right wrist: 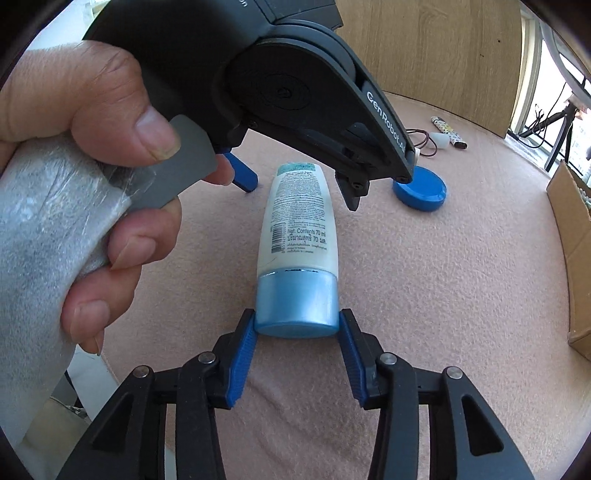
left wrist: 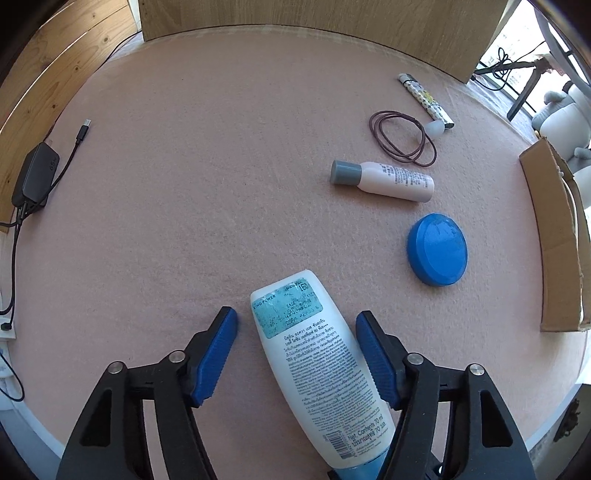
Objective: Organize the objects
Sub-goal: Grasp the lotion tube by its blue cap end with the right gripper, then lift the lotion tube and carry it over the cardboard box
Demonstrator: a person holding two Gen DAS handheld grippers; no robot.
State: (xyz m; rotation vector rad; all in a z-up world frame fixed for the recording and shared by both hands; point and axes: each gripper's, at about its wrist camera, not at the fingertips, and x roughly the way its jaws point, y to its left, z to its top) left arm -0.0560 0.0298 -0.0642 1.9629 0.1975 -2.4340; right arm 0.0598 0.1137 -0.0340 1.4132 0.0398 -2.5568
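A white lotion tube with a light-blue cap (left wrist: 321, 369) lies on the pink felt table (left wrist: 184, 184). My left gripper (left wrist: 295, 325) is open, its blue pads on either side of the tube's body, the right pad close to or touching it. In the right wrist view my right gripper (right wrist: 297, 325) has its pads against both sides of the tube's blue cap (right wrist: 297, 304). The left gripper's body (right wrist: 295, 92) and the hand holding it hang over the tube (right wrist: 299, 218). A blue round lid (left wrist: 437, 249), a small white bottle with a grey cap (left wrist: 384, 181), a brown hair tie (left wrist: 402, 136) and a patterned lighter (left wrist: 424, 99) lie further back right.
A cardboard box (left wrist: 554, 240) stands at the right table edge. A black charger (left wrist: 35, 177) with cables lies at the left edge. A wooden board (left wrist: 314, 18) stands behind the table. The blue lid (right wrist: 419, 188) and box (right wrist: 572, 258) also show in the right wrist view.
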